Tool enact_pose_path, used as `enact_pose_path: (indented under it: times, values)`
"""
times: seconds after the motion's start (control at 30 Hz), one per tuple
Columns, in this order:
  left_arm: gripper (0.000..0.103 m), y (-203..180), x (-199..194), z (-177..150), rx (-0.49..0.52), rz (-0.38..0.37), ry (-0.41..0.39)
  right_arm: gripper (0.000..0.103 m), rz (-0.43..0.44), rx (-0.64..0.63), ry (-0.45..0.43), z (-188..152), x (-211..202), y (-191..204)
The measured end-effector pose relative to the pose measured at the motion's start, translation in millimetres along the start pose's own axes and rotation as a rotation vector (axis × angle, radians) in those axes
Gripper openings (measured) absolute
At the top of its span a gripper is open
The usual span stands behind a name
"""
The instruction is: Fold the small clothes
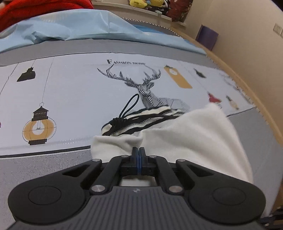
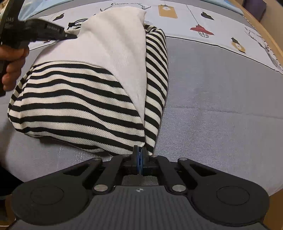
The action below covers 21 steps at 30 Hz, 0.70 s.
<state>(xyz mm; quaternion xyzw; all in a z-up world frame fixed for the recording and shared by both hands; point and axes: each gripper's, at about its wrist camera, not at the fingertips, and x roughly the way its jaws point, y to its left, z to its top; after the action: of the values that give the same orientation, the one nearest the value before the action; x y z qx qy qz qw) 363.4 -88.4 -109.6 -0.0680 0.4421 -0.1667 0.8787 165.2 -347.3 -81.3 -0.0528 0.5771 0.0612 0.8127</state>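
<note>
A small garment (image 2: 84, 99), white with black stripes, lies partly folded on the bed. Its white panel (image 2: 116, 46) is draped over the striped part. My right gripper (image 2: 139, 150) is shut on the striped near corner of the garment. In the left wrist view, my left gripper (image 1: 139, 150) is shut on the edge of the white cloth (image 1: 194, 139). Beyond it lie the striped waistband (image 1: 141, 118) and a black drawstring loop (image 1: 128, 106). The right wrist view shows the left gripper (image 2: 73, 36) pinching the white cloth at the far left, with a person's hand (image 2: 12, 70) holding it.
The bedspread (image 1: 79, 92) is grey and pale with deer and lantern prints. A light blue sheet (image 1: 70, 26) is bunched at the far side, with red cloth (image 1: 35, 7) behind it. A wooden bed edge (image 1: 247, 88) runs along the right, near a purple box (image 1: 207, 37).
</note>
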Motion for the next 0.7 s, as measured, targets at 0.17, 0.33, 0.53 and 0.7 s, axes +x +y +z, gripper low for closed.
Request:
enact_pose_path:
  times: [0.17, 0.33, 0.53, 0.7]
  values:
    - [0.033, 24.7, -35.8, 8.0, -0.169, -0.099, -0.026, 0.001, -0.009, 0.004, -0.018, 0.8, -3.3, 0.9]
    - [0.042, 32.8, -79.3, 6.8, -0.196, -0.105, 0.023, 0.001, -0.036, -0.005, -0.022, -1.1, -5.4, 0.2]
    - [0.066, 28.5, -119.6, -19.2, -0.166, -0.081, 0.095, 0.001, -0.098, 0.085, -0.041, 1.7, -11.2, -12.8]
    - [0.066, 45.5, -104.3, -56.5, -0.323, -0.068, 0.175, 0.003, -0.024, 0.315, -0.276, 0.6, -54.5, -37.9]
